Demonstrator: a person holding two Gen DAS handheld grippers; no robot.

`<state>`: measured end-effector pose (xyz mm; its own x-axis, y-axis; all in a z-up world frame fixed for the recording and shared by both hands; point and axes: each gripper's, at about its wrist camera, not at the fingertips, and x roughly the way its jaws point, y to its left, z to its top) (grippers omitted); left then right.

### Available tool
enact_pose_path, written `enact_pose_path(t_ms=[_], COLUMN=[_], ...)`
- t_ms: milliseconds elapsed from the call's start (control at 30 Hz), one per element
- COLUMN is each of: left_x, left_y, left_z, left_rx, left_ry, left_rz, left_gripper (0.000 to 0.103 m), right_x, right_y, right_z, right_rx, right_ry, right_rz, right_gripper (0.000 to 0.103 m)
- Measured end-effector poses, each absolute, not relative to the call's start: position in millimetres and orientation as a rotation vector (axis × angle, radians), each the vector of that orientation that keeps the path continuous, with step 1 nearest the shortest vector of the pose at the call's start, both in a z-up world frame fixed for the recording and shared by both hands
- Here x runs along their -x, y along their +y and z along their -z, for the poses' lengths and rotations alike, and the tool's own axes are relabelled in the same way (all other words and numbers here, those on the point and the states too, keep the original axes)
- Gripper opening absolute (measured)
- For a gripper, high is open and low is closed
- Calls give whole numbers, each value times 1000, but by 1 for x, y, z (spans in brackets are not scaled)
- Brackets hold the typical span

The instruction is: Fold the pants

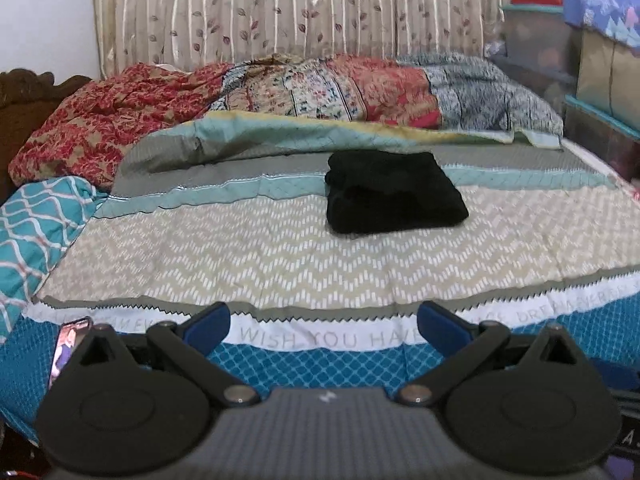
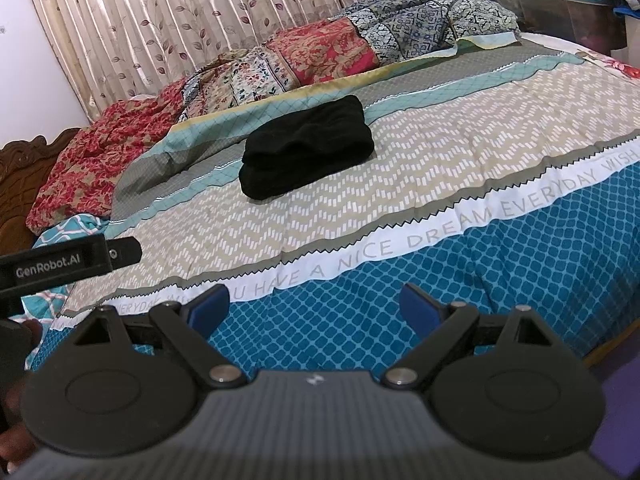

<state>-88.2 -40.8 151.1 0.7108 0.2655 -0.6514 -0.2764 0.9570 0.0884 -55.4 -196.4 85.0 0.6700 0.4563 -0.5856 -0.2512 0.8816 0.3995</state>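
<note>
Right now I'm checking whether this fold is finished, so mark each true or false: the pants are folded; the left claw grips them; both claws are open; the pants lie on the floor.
1. The pants are folded into a compact bundle. True.
2. The left claw grips them. False: it holds nothing and is well short of them.
3. Both claws are open. True: the right claw is spread too.
4. The pants lie on the floor. False: they rest on the bedspread.
</note>
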Motion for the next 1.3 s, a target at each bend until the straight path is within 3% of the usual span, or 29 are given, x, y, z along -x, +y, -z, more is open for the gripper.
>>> enact_pose_path(t_ms=[1300], left_x=[67], left_y=[-51], left_z=[-124], left_rx=[-105], left_ry=[903], left_rz=[-408], left_gripper=[103], right_x=[55], right_y=[-205], right_z=[-81], right_rx=[-331], right_ry=[744], right_rz=[-385], right_gripper=[94])
